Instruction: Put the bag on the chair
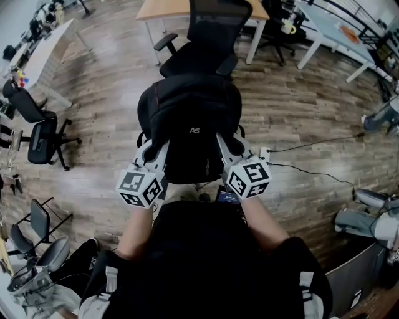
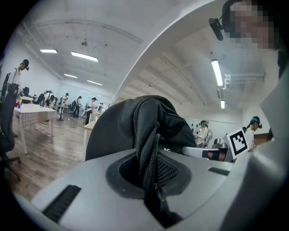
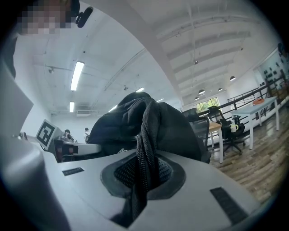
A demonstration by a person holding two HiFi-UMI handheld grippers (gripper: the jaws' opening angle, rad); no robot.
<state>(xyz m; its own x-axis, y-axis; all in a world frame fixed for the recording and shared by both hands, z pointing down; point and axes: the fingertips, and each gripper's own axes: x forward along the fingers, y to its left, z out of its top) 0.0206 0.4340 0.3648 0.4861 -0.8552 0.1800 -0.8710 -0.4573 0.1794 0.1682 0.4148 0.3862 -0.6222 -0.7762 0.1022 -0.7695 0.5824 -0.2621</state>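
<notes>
A black backpack (image 1: 190,121) hangs in the air in front of me, held up by both grippers, just above and short of a black mesh office chair (image 1: 206,47). My left gripper (image 1: 151,156) is shut on the bag's left edge, where a fold of black fabric and zipper (image 2: 149,149) is pinched between its jaws. My right gripper (image 1: 232,152) is shut on the right edge, with a zippered fold (image 3: 145,149) squeezed between its jaws. The chair's seat (image 1: 187,61) lies just beyond the bag and is partly hidden by it.
A wooden desk (image 1: 162,9) stands behind the chair. A white table (image 1: 336,34) is at the right, another (image 1: 43,50) at the left. More black chairs (image 1: 37,134) stand at the left. Cables (image 1: 312,168) run over the wooden floor on the right.
</notes>
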